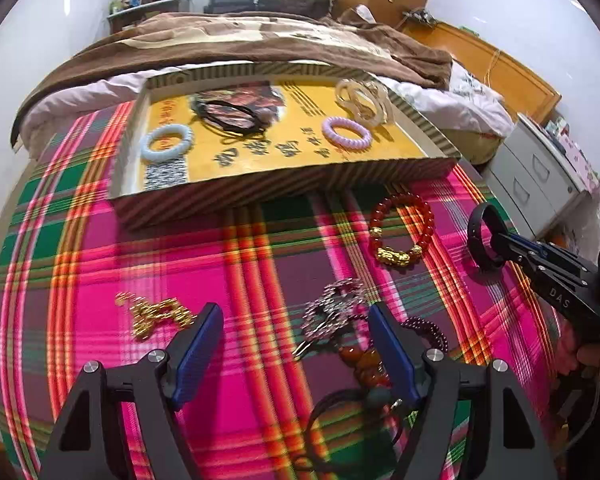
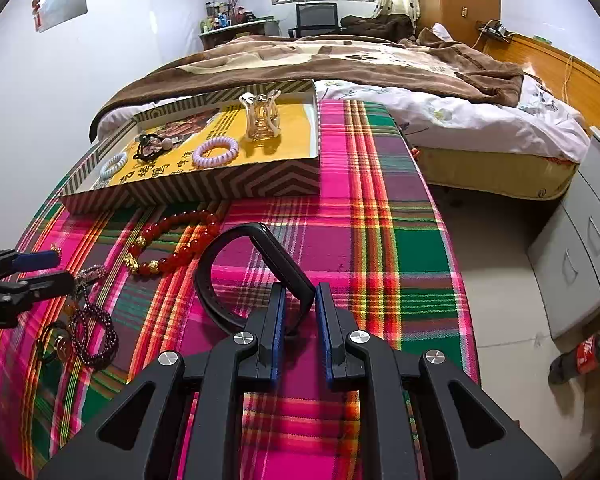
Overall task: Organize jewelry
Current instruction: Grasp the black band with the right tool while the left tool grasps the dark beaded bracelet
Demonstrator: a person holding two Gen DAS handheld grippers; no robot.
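Observation:
My right gripper (image 2: 300, 290) is shut on a black wristband (image 2: 278, 258), pinching the near end of its loop just above the plaid cloth; in the left wrist view the right gripper (image 1: 496, 240) holds the wristband (image 1: 476, 236) at the right. My left gripper (image 1: 294, 314) is open over the cloth with nothing between its fingers. A silver chain piece (image 1: 332, 308) lies by its right finger and a gold chain (image 1: 156, 314) by its left. A red bead bracelet (image 1: 428, 216) lies in front of the striped box tray (image 1: 280, 188).
The tray holds a pale blue bracelet (image 1: 166, 142), black hair ties (image 1: 228, 116), a lilac coil tie (image 1: 346, 132) and a clear hair claw (image 1: 362, 100). Dark purple beads (image 2: 96, 336) lie near left. A bed, grey drawers (image 2: 580, 248) and a floor bottle (image 2: 580, 354) flank the table.

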